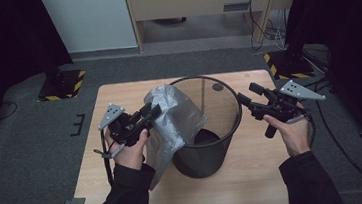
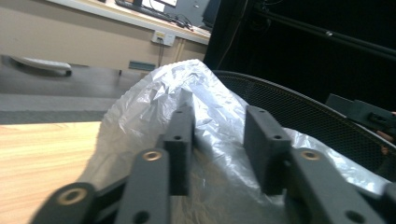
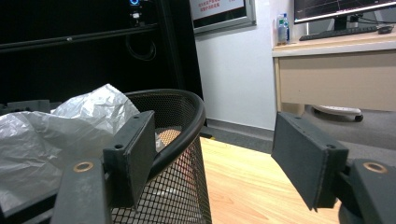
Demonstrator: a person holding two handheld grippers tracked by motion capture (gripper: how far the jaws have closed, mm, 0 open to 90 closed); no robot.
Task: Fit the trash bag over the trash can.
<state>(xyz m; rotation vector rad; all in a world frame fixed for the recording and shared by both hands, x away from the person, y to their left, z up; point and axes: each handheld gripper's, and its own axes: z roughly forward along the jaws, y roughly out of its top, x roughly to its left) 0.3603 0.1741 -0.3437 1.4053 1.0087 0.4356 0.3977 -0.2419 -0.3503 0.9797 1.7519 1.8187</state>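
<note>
My left gripper (image 1: 151,113) rests against the grey plastic bin liner (image 1: 170,118), its jaws spread with the film bulging between them, nothing pinched. The liner drapes over the near-left rim of the black mesh wastebasket (image 1: 221,128), half outside. My right gripper (image 1: 245,101) straddles the far rim, jaws wide apart. If I push the film without clamping it, it may slide off, or the unheld basket may tip.

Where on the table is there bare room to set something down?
Bare wood lies along the near edge of the table in front of the bin, and at both far corners. The middle is crowded: the plastic bag drapes over the bin's left rim, grippers on either side.
</note>
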